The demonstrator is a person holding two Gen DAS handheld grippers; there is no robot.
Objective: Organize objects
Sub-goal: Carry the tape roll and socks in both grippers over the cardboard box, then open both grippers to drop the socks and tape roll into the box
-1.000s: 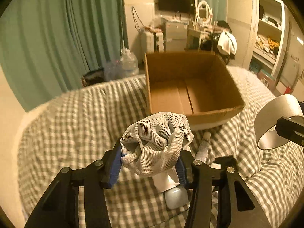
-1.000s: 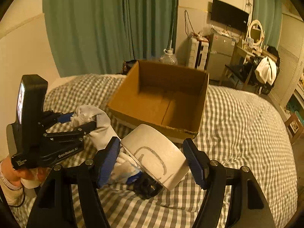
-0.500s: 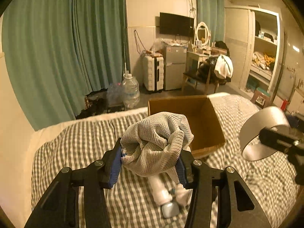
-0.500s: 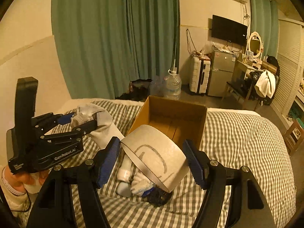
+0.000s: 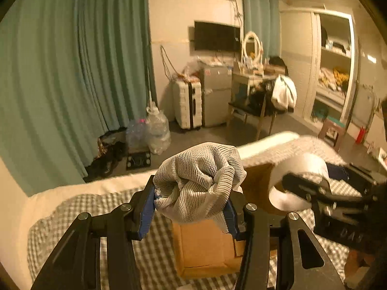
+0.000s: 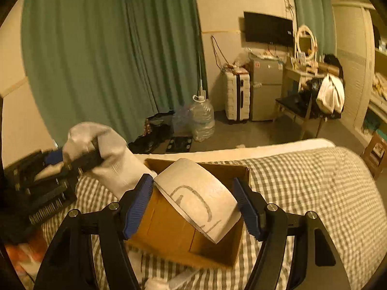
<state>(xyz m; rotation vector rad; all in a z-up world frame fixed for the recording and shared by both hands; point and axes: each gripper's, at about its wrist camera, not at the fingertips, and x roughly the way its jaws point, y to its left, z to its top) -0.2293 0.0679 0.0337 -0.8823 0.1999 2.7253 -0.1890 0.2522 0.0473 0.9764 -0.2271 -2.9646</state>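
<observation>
Sock [image 5: 199,181] clamped between left fingers [image 5: 145,207], tape roll [image 6: 197,199] between right fingers [image 6: 139,204]

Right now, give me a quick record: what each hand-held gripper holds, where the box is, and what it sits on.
left hand-held gripper: shut on a bundled mesh cloth
right hand-held gripper: shut on a tape roll with a dark scribble on it
cardboard box: open, below and just beyond both loads
surface: checked bed cover
box contents: floor mostly hidden, cannot tell
</observation>
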